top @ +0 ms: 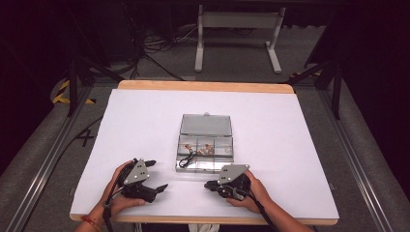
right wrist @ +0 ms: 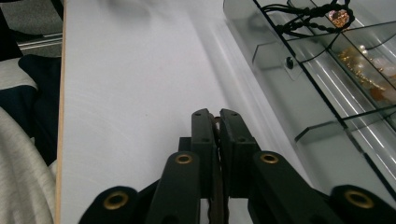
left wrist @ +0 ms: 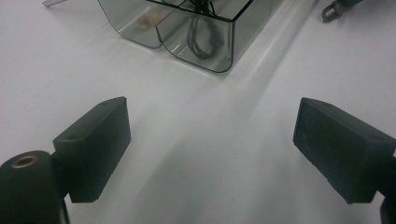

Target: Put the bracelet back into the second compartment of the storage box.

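A white table [top: 145, 121] takes up the middle of the high view, with a wooden edge along its far side. At its centre lies a clear plastic box [top: 205, 153] with its lid [top: 206, 124] folded back toward the top of the frame; in the right gripper view the box runs down the right side. Its compartments hold small things: a black cord [top: 187, 159] in the lower left one and gold and pinkish jewellery pieces [top: 207, 150] in the middle ones. In the lower left of the high view the left gripper [top: 155, 175] rests on the table in a hand, its jaws spread wide apart with bare table between them and the box's corner just ahead. In the lower centre, just below the box, the right gripper [top: 209, 184] points to the left, its jaws pressed almost together; a thin dark sliver sits in the narrow gap, and what it is cannot be told.
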